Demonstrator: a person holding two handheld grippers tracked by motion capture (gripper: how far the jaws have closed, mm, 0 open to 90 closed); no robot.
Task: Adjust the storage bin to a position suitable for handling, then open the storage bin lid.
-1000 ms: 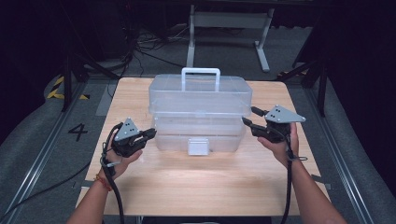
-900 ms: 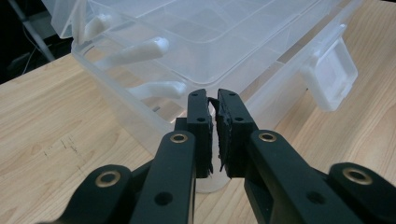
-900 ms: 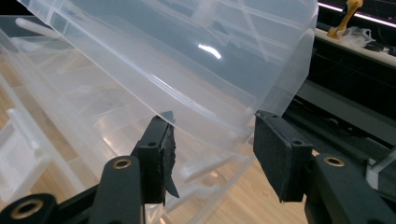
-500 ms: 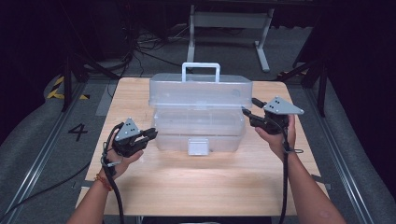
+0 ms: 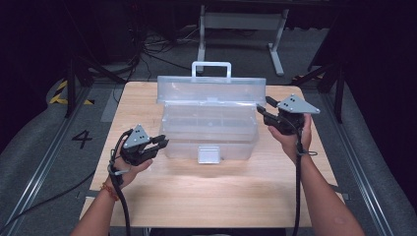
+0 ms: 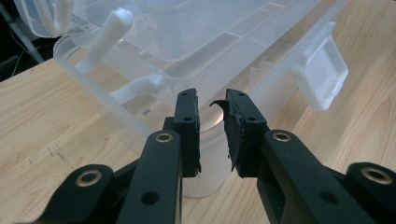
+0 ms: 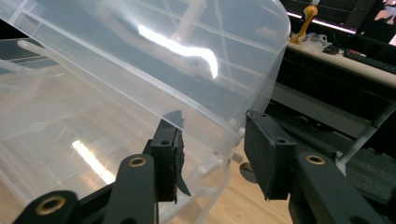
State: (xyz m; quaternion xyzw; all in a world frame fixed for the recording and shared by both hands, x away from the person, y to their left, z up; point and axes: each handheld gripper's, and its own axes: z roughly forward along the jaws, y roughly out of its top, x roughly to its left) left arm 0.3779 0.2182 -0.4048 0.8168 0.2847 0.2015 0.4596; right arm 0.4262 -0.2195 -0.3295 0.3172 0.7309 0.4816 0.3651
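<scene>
The clear plastic toolbox (image 5: 209,130) sits mid-worktop (image 5: 206,196), its lid (image 5: 211,91) tipped up toward the back with the white carry handle (image 5: 211,69) standing above it and the white front latch (image 5: 208,154) hanging loose at the near wall. The right tool (image 5: 260,109) is up at the lid's right end, and in the right gripper view its jaws straddle the lid's rounded edge (image 7: 261,107); they have just been closing, yet a gap shows on the outer pad's side, so I call that a loose bracket rather than a clamp. The left tool (image 5: 162,142) waits at the box's near-left corner (image 6: 205,154), jaws narrow and just been easing apart, nothing between them, tips close to the wall but I can't tell if they touch. Now, the handling: this looks light, thin-walled and springy, and glossy enough to slip between hard pads. The lid will likely flex if it is pushed from one end alone, and the lower tub could skate on the wood. My read is that the best hold is on the thickened rim of the lid, near the corner, where the moulding is stiffest, with the left tool steadying the tub's corner or rim. The inner tray (image 5: 209,118), with its dividers, looks like it could rattle or shift, so a gentle, even pace suits it.
</scene>
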